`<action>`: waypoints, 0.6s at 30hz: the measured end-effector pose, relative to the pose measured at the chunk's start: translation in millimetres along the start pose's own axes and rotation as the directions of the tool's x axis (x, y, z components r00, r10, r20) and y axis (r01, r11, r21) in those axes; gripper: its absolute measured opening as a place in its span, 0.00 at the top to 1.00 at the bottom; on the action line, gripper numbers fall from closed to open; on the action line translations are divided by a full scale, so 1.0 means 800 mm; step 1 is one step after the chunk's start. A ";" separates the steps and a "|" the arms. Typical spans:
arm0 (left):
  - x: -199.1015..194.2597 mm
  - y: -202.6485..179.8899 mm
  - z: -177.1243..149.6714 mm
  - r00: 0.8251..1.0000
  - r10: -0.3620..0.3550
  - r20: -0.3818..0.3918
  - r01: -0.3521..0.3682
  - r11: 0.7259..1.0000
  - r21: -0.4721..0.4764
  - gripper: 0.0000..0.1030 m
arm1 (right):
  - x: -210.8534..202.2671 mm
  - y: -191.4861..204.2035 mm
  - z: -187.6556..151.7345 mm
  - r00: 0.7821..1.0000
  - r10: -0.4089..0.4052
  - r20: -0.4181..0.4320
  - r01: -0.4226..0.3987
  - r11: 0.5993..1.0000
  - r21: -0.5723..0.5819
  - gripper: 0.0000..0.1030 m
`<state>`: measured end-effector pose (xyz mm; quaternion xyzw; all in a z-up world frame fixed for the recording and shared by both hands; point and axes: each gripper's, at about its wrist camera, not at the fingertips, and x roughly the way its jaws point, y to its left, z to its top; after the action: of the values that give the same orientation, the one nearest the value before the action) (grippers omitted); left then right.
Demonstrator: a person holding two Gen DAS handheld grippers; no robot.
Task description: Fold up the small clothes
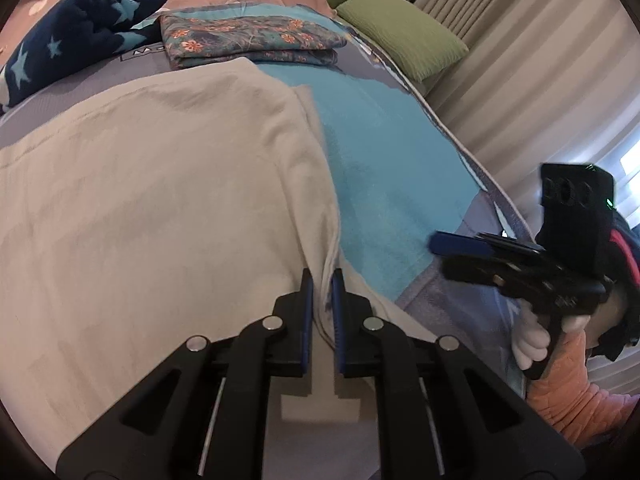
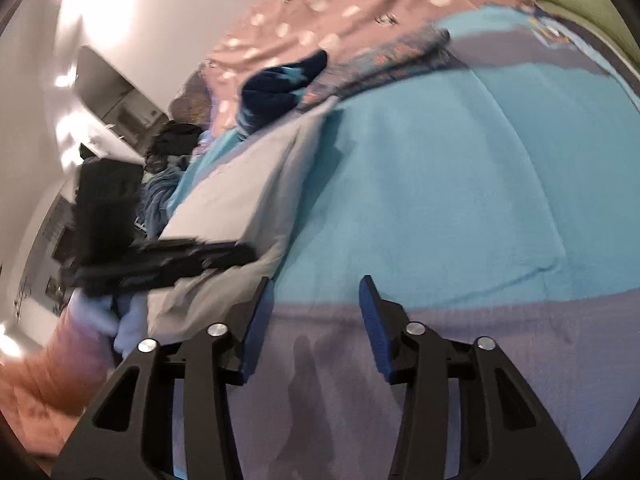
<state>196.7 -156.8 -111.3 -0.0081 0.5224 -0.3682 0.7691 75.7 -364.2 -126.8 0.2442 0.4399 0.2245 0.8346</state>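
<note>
I work over a bed spread with a blue and grey blanket (image 1: 384, 152), curtains beyond its far edge. The landmark is the white garment (image 1: 160, 200), lying flat on the blanket and filling the near left of my left view. My left gripper (image 1: 321, 280) is clenched on that garment's right-hand edge, a ridge of cloth pinched between the blue pads. My right gripper (image 2: 316, 300) stands released just right of the garment, nothing between its pads, only bare blanket under it.

I judge the fold is starting. To do it well I would take a second hold on the same edge with the right, lift both evenly, and carry the edge across the garment so the crease runs straight.

Beyond the garment lies a folded floral cloth (image 1: 252, 40); left of that, a dark blue star-patterned piece (image 1: 68, 48). Both sit clear of the fold. Green cushions (image 1: 404, 28) lie beyond, to the right. Nothing seems to block me.
</note>
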 end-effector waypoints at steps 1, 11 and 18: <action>0.000 0.002 -0.001 1.000 -0.008 0.006 0.008 1.000 -0.013 0.91 | 0.004 0.002 0.007 1.000 0.003 -0.002 -0.003 1.000 -0.003 0.57; -0.009 -0.003 -0.018 0.999 -0.041 0.030 0.042 0.999 -0.026 0.91 | 0.080 0.010 0.088 0.999 0.003 -0.044 -0.003 1.000 0.012 0.57; 0.007 -0.033 -0.022 0.991 -0.131 -0.011 0.131 0.991 0.025 0.86 | 0.100 -0.004 0.119 1.000 0.019 -0.025 -0.016 0.993 0.113 0.98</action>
<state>169.0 -172.8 -112.9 -0.0308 0.5194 -0.4247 0.7409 197.3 -339.5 -131.4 0.2919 0.4604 0.2099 0.8117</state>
